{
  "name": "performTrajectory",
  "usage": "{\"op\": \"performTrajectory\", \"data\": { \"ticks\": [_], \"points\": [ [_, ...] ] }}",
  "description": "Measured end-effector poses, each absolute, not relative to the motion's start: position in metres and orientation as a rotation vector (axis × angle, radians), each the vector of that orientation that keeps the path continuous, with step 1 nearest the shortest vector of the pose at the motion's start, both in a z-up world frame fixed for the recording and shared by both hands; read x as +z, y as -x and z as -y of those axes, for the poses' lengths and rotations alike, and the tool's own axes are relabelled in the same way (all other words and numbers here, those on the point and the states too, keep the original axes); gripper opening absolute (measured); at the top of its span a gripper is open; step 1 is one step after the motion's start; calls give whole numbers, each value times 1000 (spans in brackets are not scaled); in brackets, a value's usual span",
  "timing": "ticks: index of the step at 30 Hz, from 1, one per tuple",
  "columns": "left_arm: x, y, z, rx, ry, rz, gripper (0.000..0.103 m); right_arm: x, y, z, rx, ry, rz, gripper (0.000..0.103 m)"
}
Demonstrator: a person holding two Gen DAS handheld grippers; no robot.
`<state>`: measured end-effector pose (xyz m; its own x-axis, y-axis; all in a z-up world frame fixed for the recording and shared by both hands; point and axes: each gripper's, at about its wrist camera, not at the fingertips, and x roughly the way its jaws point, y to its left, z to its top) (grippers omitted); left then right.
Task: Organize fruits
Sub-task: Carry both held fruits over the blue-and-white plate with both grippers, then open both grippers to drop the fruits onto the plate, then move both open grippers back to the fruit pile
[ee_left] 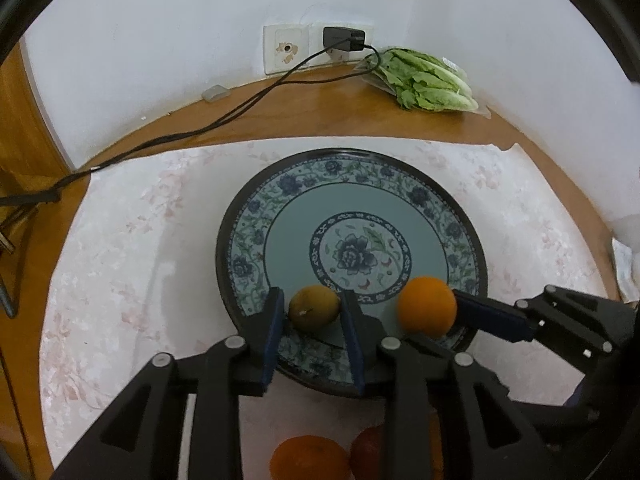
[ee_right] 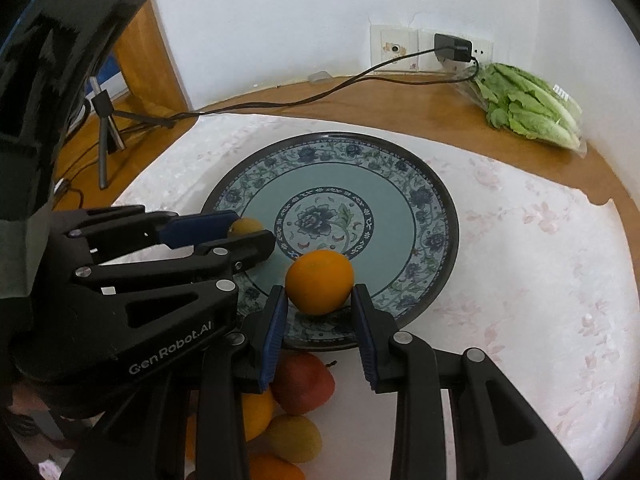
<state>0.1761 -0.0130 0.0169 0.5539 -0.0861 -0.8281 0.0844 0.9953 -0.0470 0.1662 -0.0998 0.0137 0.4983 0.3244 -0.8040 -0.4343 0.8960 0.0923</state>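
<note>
A blue-green floral plate (ee_left: 280, 184) (ee_right: 424, 216) lies on a white cloth. My left gripper (ee_left: 313, 312) (ee_right: 248, 232) is shut on a yellow-green lemon (ee_left: 314, 307) (ee_right: 246, 226) over the plate's near rim. My right gripper (ee_right: 320, 300) (ee_left: 460, 312) is shut on an orange (ee_right: 320, 282) (ee_left: 427, 306) over the plate's near edge, just right of the left gripper. Several loose fruits lie on the cloth in front of the plate: a red apple (ee_right: 306, 384) (ee_left: 368, 450), oranges (ee_left: 310, 458) (ee_right: 256, 412) and a yellow fruit (ee_right: 296, 438).
A bag of green lettuce (ee_left: 424, 80) (ee_right: 528, 104) lies by the wall at the back right. A black charger (ee_left: 344, 39) (ee_right: 452, 48) is plugged into the wall socket, its cable running left across the wooden table (ee_left: 320, 112). A small tripod (ee_right: 106, 120) stands at the left.
</note>
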Motion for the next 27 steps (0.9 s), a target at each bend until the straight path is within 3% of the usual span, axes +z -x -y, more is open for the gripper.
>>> {"op": "performTrajectory", "data": {
  "ticks": [4, 8, 10, 12, 27],
  "points": [
    [21, -174, 9, -92, 19, -976, 47, 19, -165, 106, 451, 109, -941, 41],
    [28, -167, 8, -92, 33, -977, 52, 24, -160, 114, 454, 79, -931, 45],
    [31, -163, 7, -76, 38, -976, 63, 28, -156, 117, 452, 71, -922, 47],
    [33, -158, 5, -80, 51, -976, 66, 31, -151, 119, 450, 65, -913, 50],
    [56, -115, -4, -104, 80, -964, 69, 52, -112, 133, 455, 13, -898, 54]
  ]
}}
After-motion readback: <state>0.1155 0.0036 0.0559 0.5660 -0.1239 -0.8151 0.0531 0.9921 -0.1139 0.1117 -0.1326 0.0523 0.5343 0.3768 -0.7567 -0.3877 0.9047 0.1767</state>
